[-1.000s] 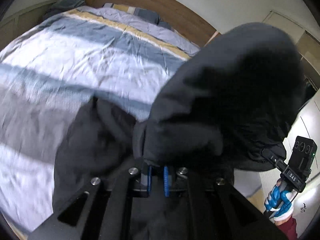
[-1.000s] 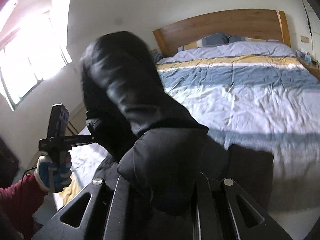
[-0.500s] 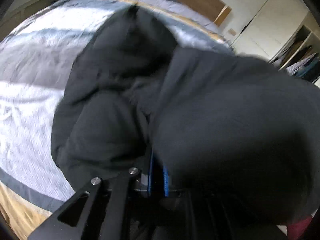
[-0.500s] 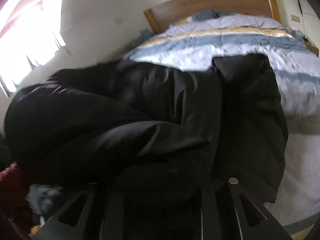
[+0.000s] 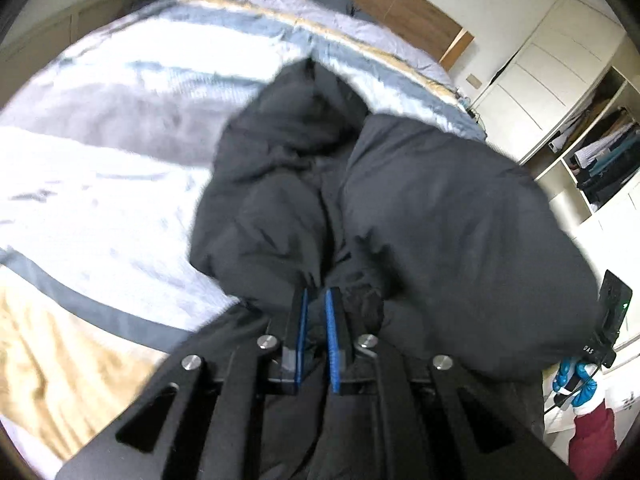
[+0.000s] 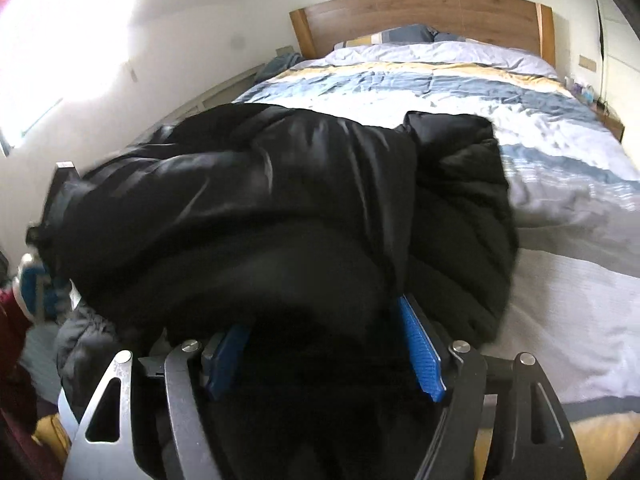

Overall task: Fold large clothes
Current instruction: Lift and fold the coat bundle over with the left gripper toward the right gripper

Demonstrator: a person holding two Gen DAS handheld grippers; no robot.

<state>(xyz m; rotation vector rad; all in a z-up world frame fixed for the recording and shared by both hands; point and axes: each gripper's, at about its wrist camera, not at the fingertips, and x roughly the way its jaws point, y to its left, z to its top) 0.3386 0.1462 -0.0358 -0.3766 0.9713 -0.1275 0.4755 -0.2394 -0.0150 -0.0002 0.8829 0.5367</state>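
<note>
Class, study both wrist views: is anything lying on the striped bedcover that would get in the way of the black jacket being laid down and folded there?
Nothing visible does. The black jacket already rests bunched on the striped bedcover, and the cover around it shows only bare, wrinkled fabric. The left tongs pinch a fold of it; the right tongs have just been opening, with the jacket between them.

One black padded jacket; one bed with one striped duvet and one wooden headboard; two grippers, left and right; one open wardrobe.
</note>
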